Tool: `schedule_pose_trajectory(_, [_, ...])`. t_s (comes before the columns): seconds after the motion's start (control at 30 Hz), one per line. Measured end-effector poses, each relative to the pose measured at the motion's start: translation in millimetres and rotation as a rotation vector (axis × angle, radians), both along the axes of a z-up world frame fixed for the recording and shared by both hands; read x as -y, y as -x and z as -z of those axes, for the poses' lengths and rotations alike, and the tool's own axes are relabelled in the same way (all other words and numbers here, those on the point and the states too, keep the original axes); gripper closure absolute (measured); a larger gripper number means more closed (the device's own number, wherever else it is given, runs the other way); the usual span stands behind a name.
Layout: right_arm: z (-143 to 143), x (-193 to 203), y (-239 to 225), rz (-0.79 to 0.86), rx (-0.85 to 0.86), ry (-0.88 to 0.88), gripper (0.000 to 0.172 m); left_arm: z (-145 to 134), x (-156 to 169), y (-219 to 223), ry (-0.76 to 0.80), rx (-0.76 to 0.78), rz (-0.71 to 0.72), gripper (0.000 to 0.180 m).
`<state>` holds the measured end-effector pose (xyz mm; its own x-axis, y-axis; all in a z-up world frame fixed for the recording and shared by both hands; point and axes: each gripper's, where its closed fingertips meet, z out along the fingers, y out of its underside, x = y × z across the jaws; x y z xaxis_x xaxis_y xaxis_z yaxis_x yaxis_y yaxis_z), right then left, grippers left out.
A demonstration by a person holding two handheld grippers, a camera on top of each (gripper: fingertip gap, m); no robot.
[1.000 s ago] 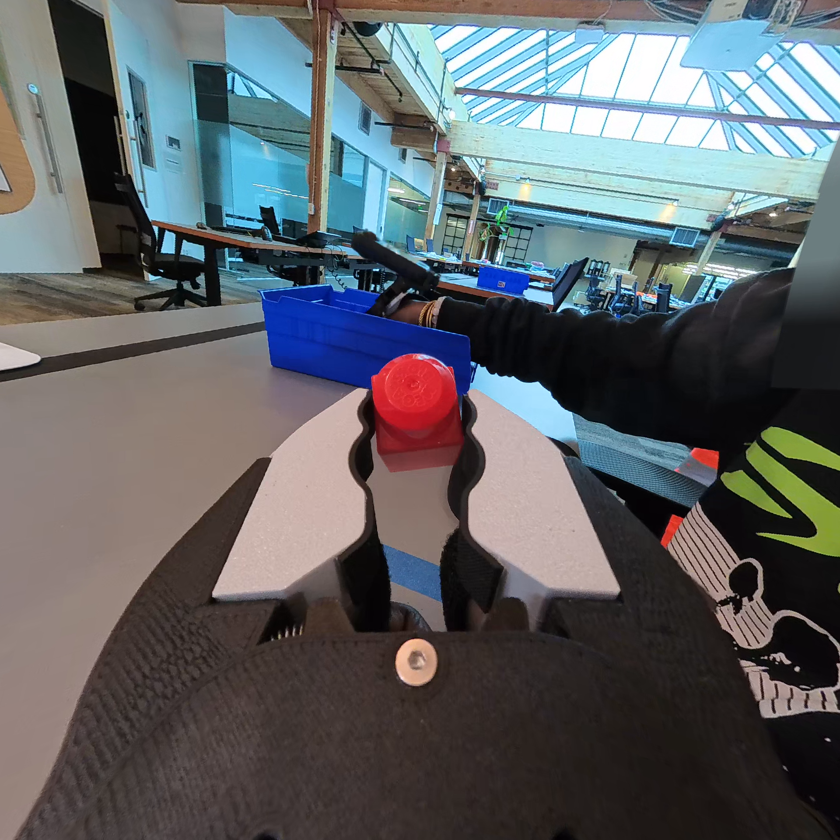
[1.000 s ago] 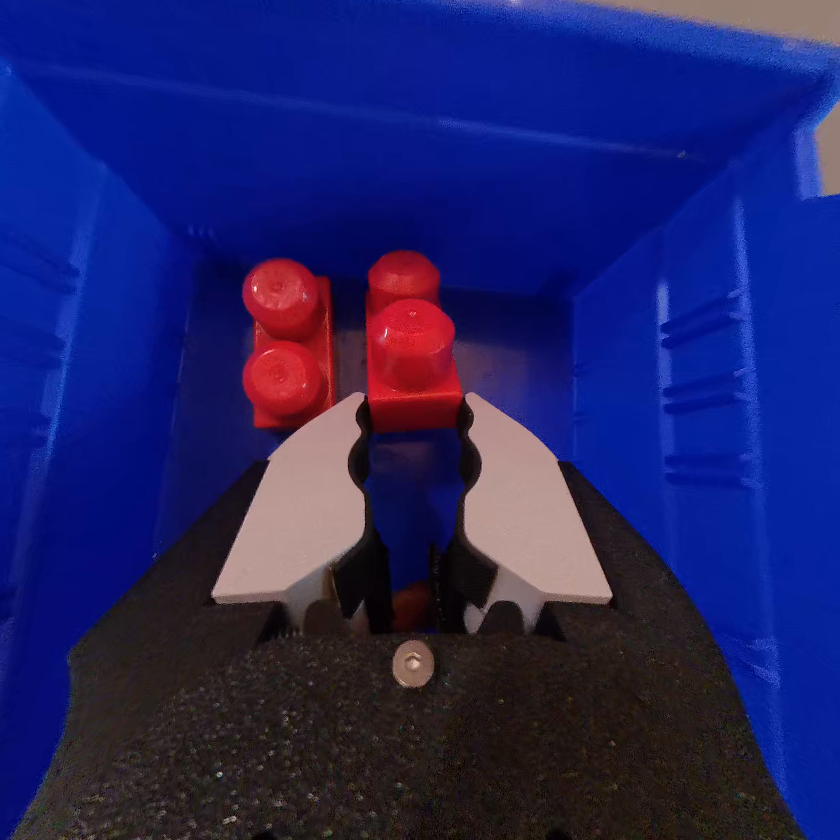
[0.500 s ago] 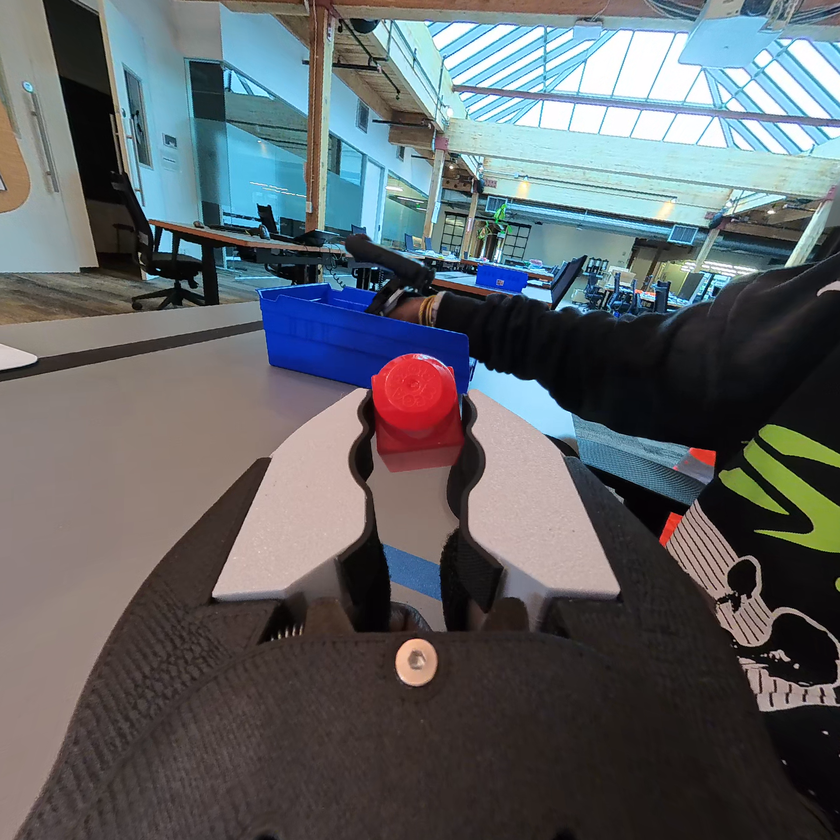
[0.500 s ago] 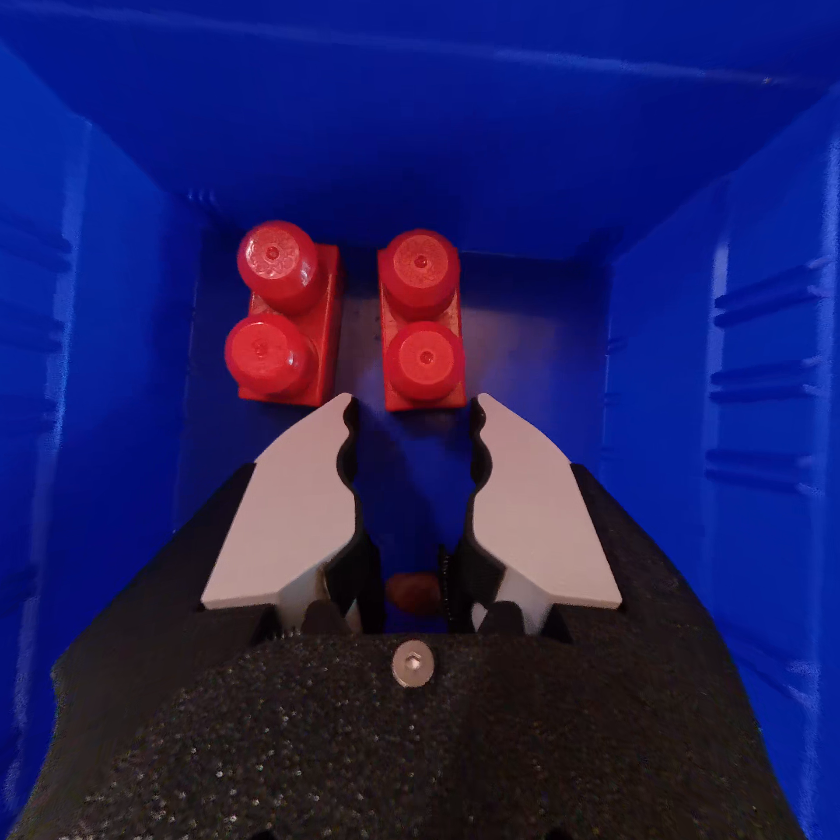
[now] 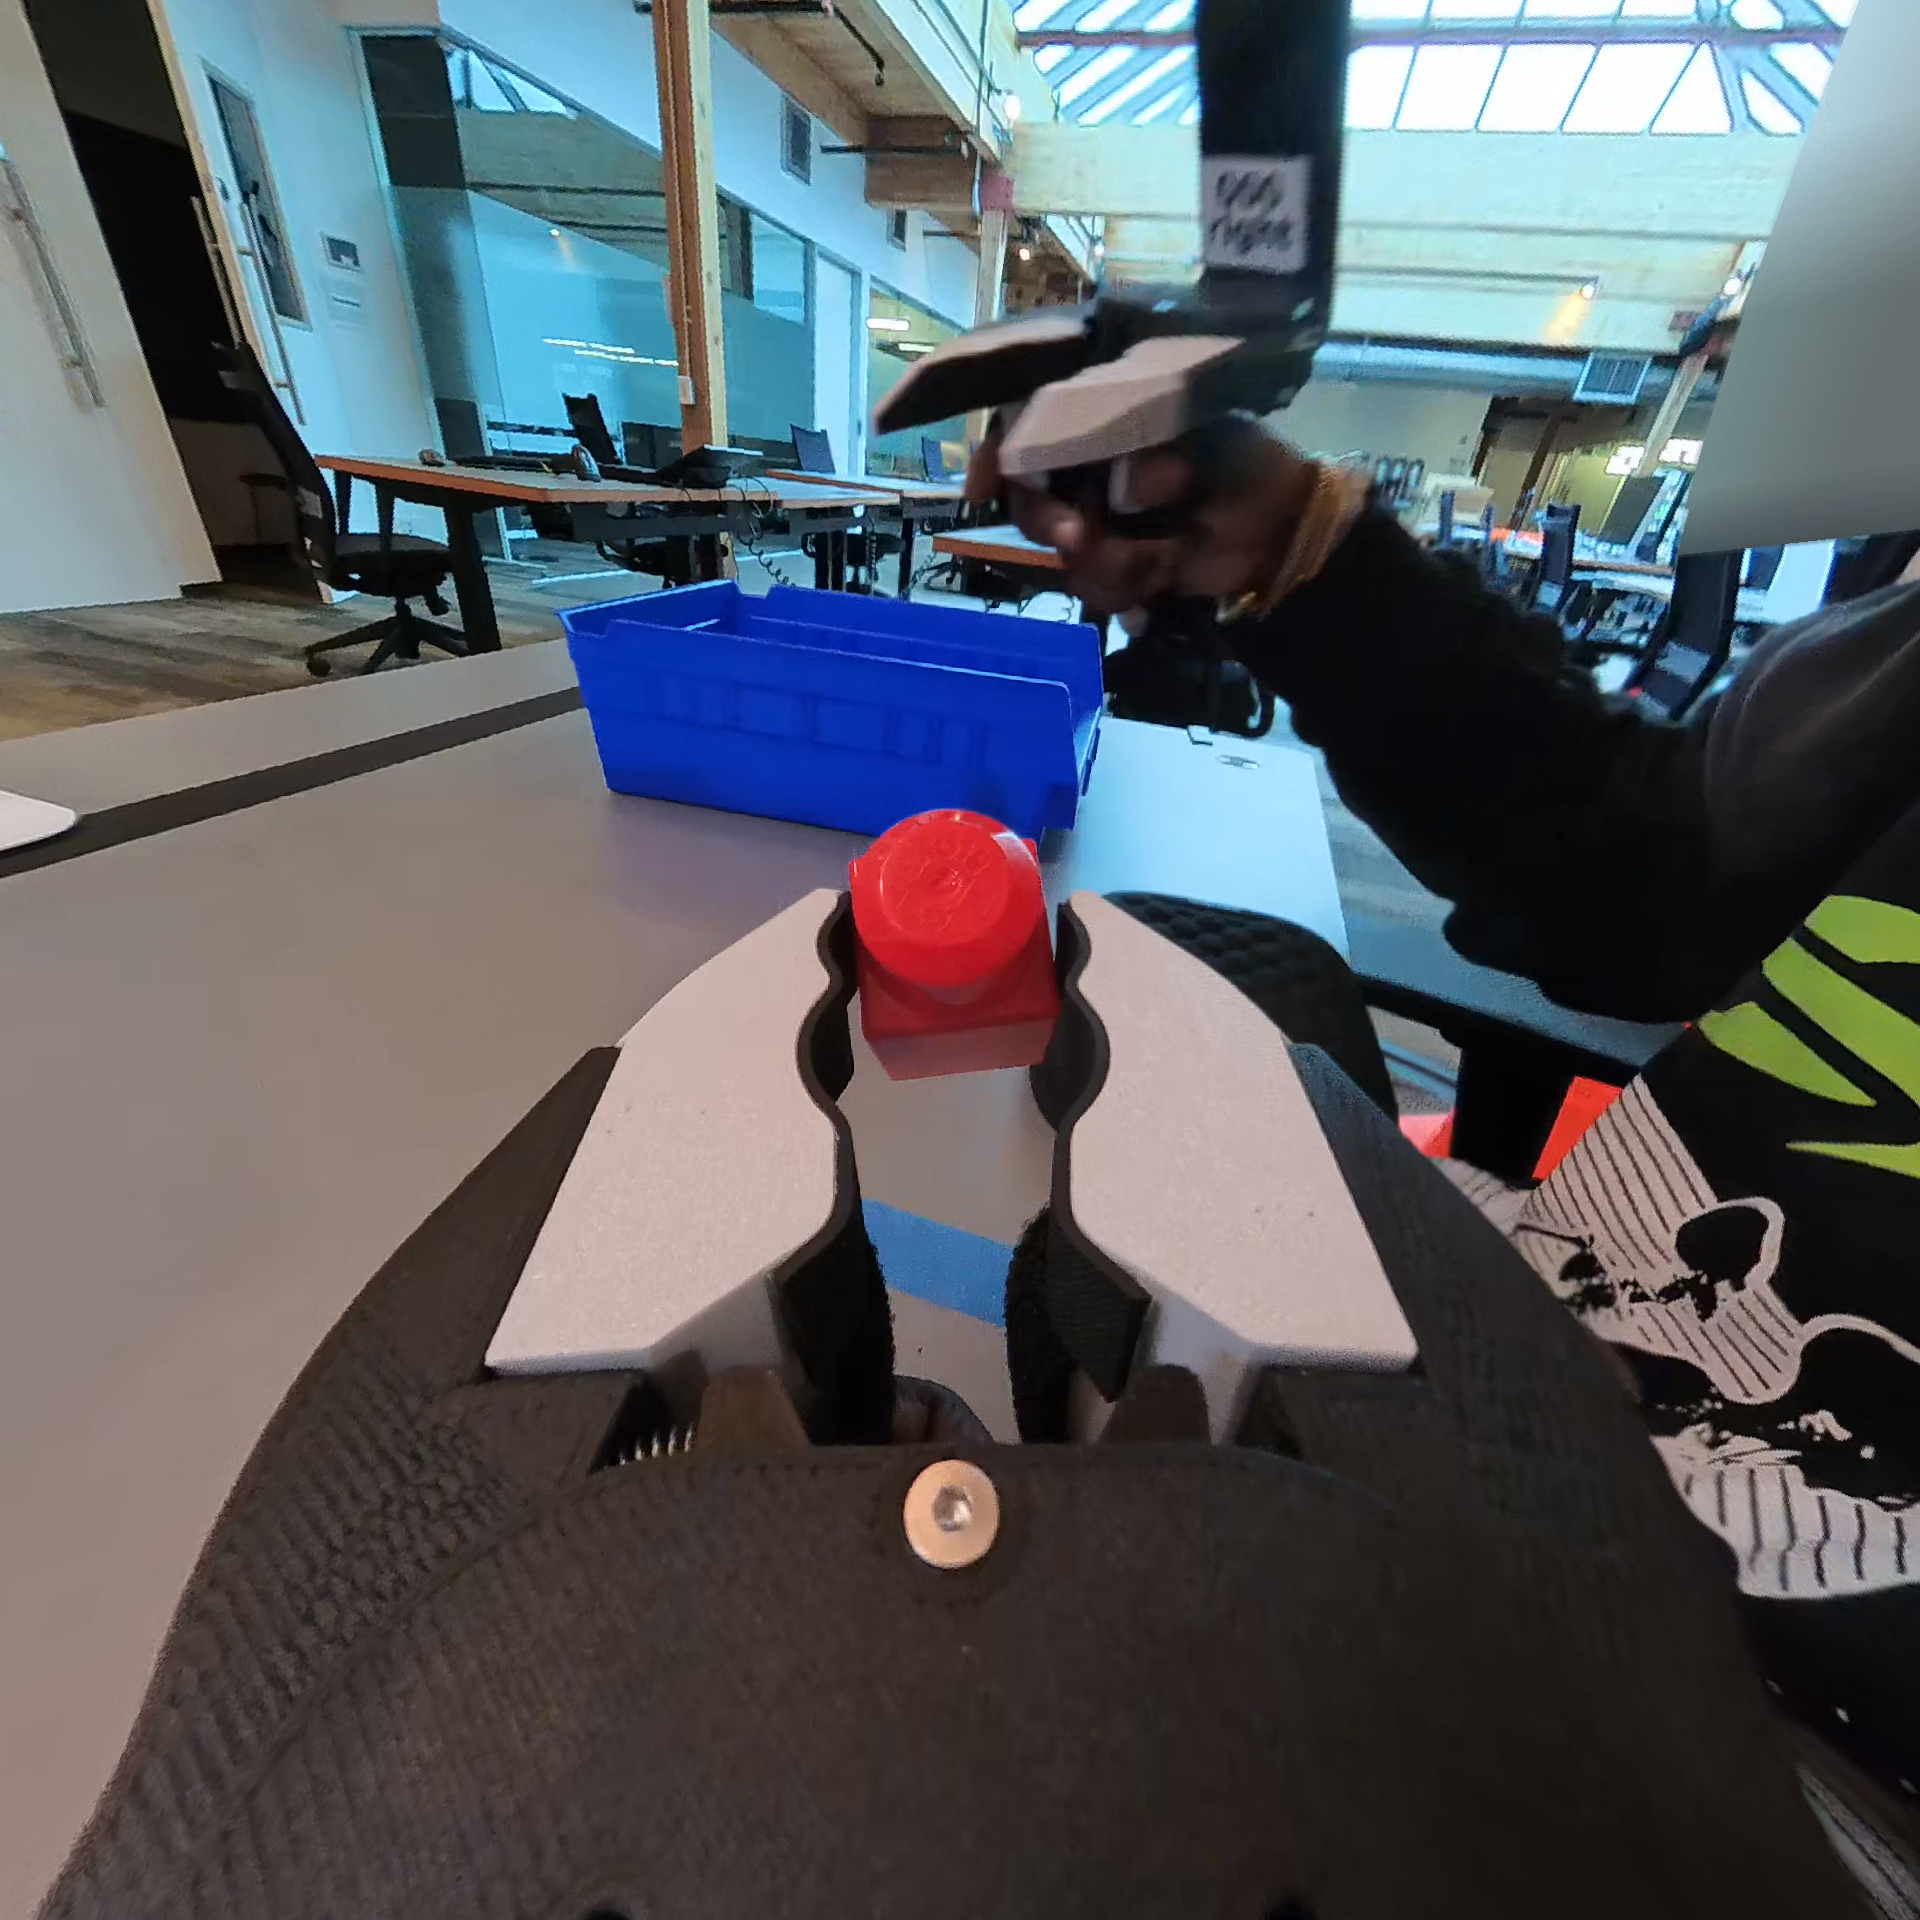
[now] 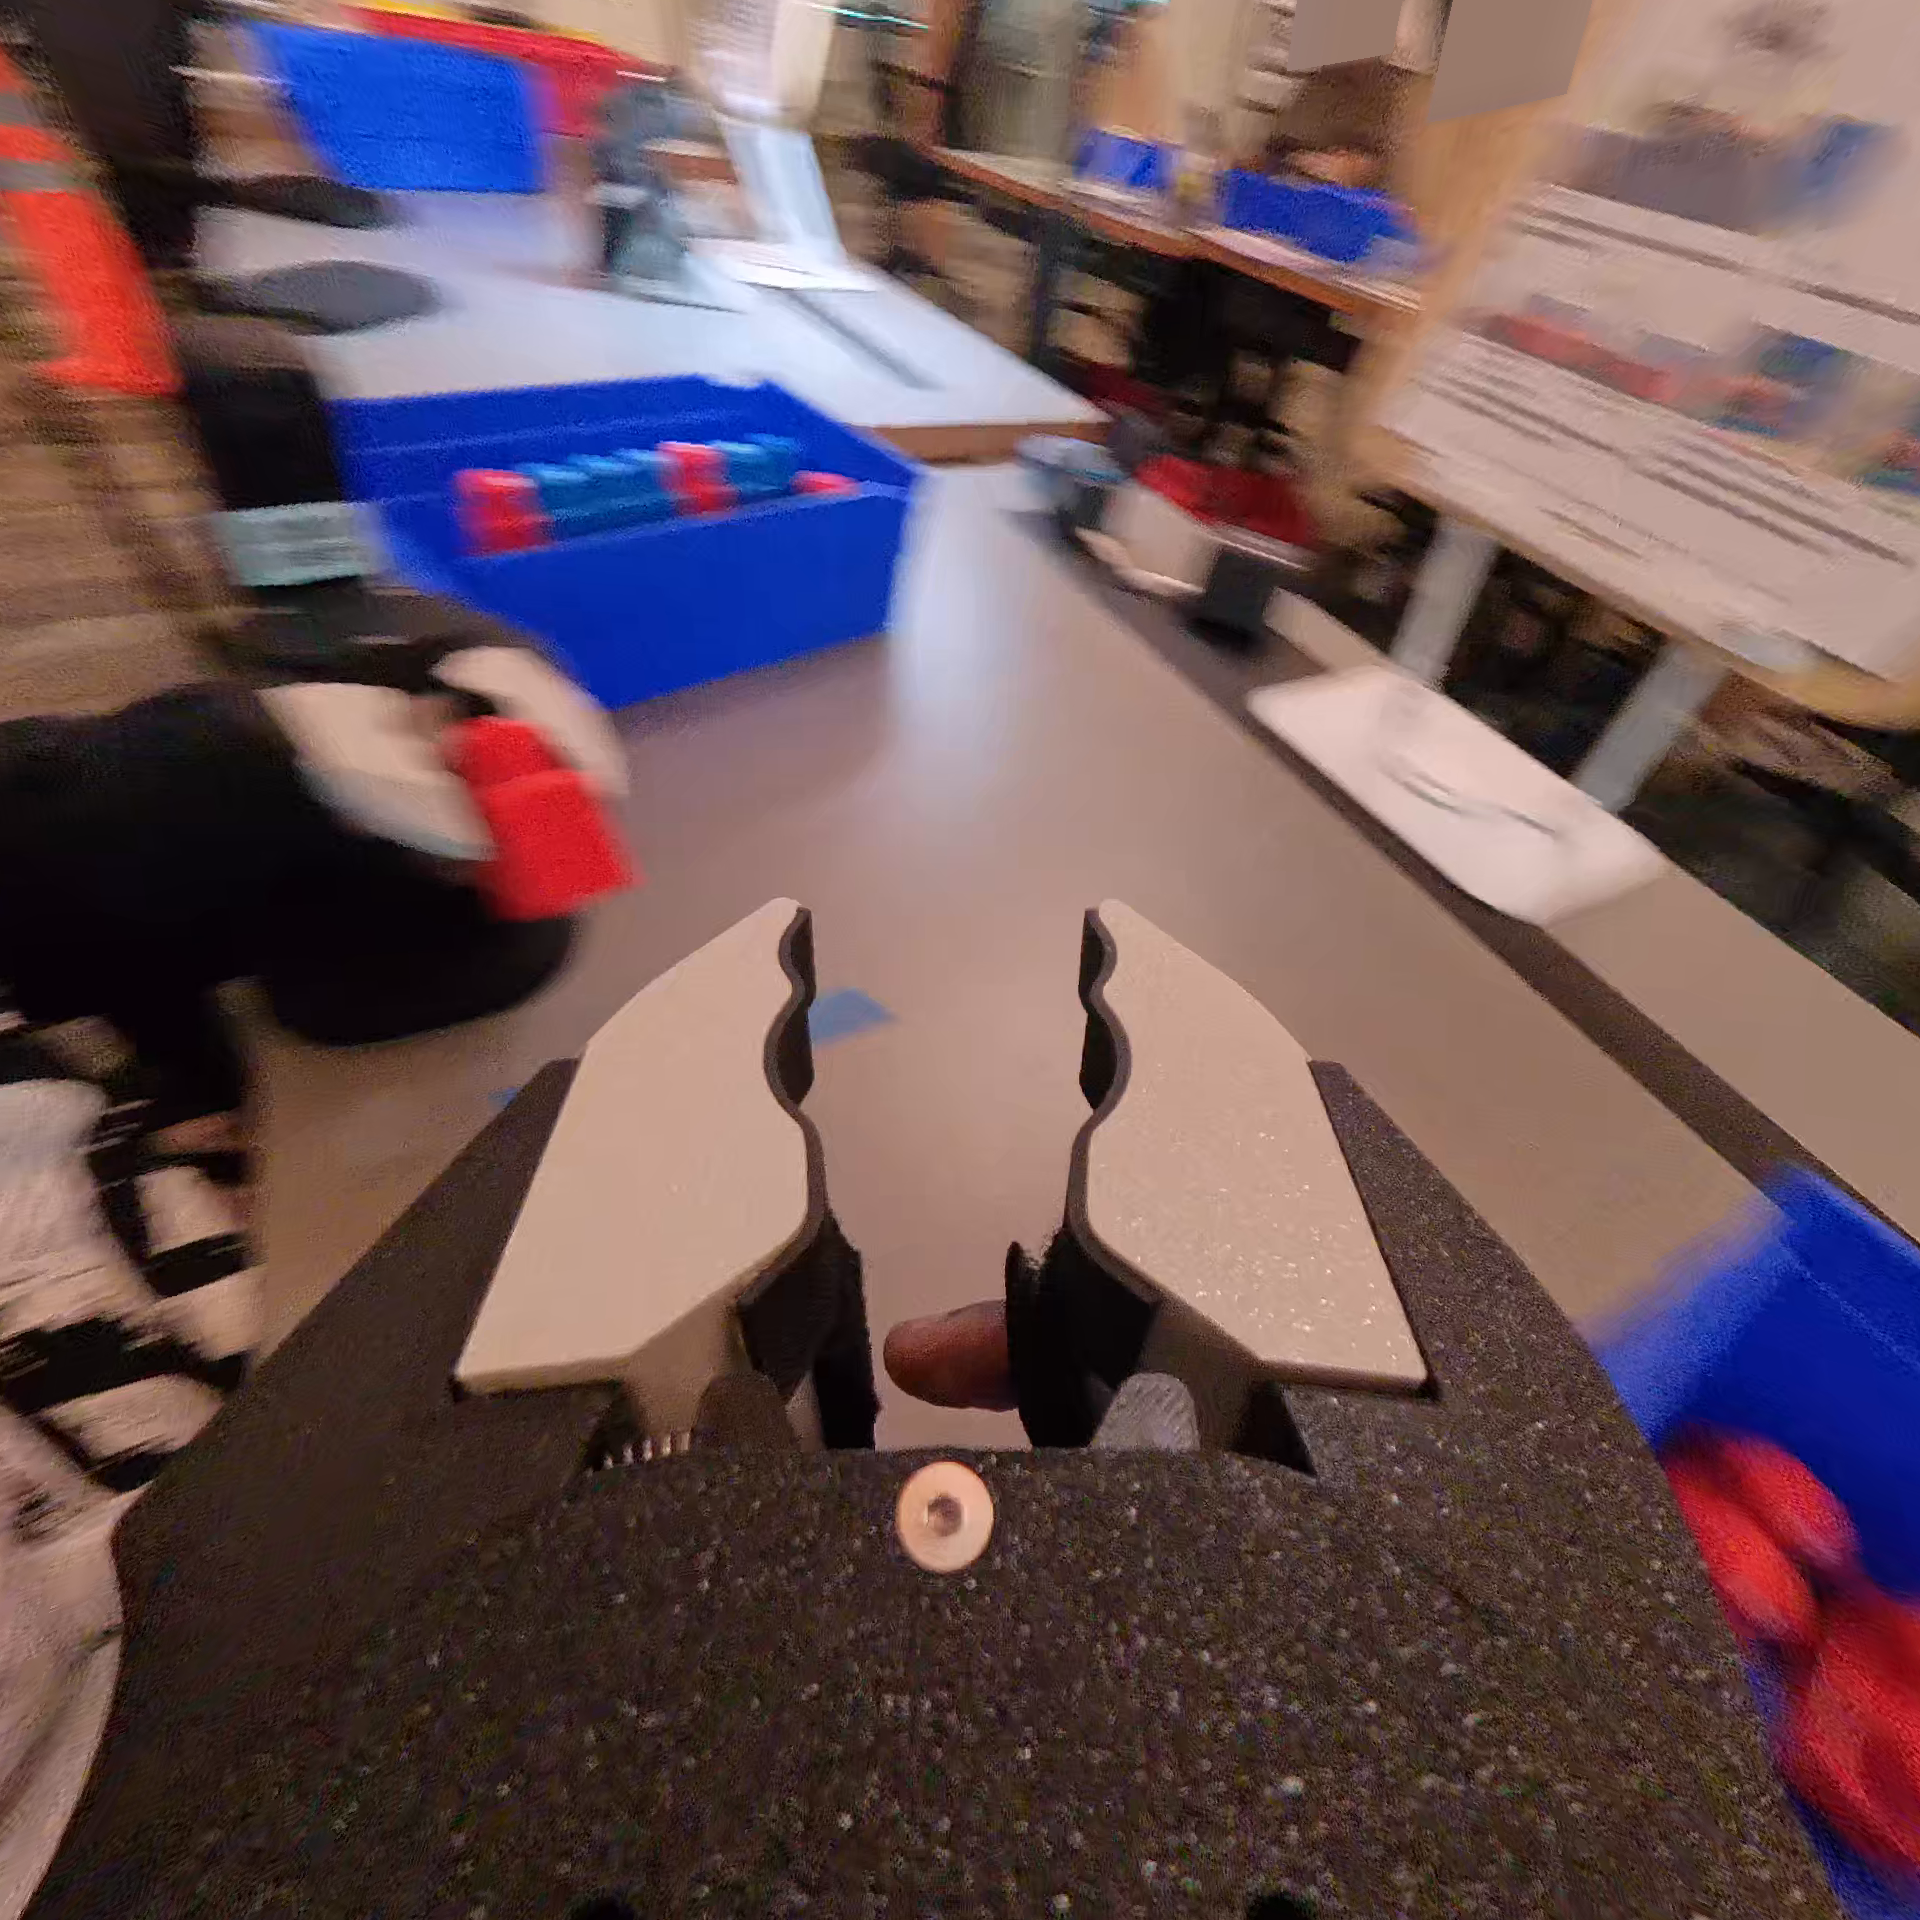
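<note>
left fingers (image 5: 951, 971) clamping red brick (image 5: 951, 961), right fingers (image 6: 940, 971) wide, bare, above open grey table (image 6: 1039, 727)

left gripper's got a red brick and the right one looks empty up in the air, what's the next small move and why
Probably carry the left gripper forward to the blue bin on the grey table. Its pads press both sides of the red brick, and the bin stands open just ahead. The right gripper is open with nothing between its fingers and raised above the bin, so the way in looks free.
</note>
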<state>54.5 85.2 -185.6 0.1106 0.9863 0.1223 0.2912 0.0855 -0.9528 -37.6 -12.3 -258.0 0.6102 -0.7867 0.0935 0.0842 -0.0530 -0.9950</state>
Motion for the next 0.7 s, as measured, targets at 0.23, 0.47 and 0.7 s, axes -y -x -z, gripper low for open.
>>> schedule_pose_trajectory(0.23, [41.4,106.4,81.8,-0.151,0.159,-0.104,0.128,17.5,-9.1,-5.7,-0.022,-0.223,-0.137,0.144])
schedule_pose_trajectory(0.47, [79.2,98.4,107.1,0.122,0.273,-0.115,0.131,32.0,-23.6,2.4,-0.059,-0.459,-0.378,0.144])
schedule_pose_trajectory(0.7, [90.7,91.5,109.6,0.175,0.274,-0.048,0.135,37.4,-26.9,6.9,-0.091,-0.583,-0.464,0.144])
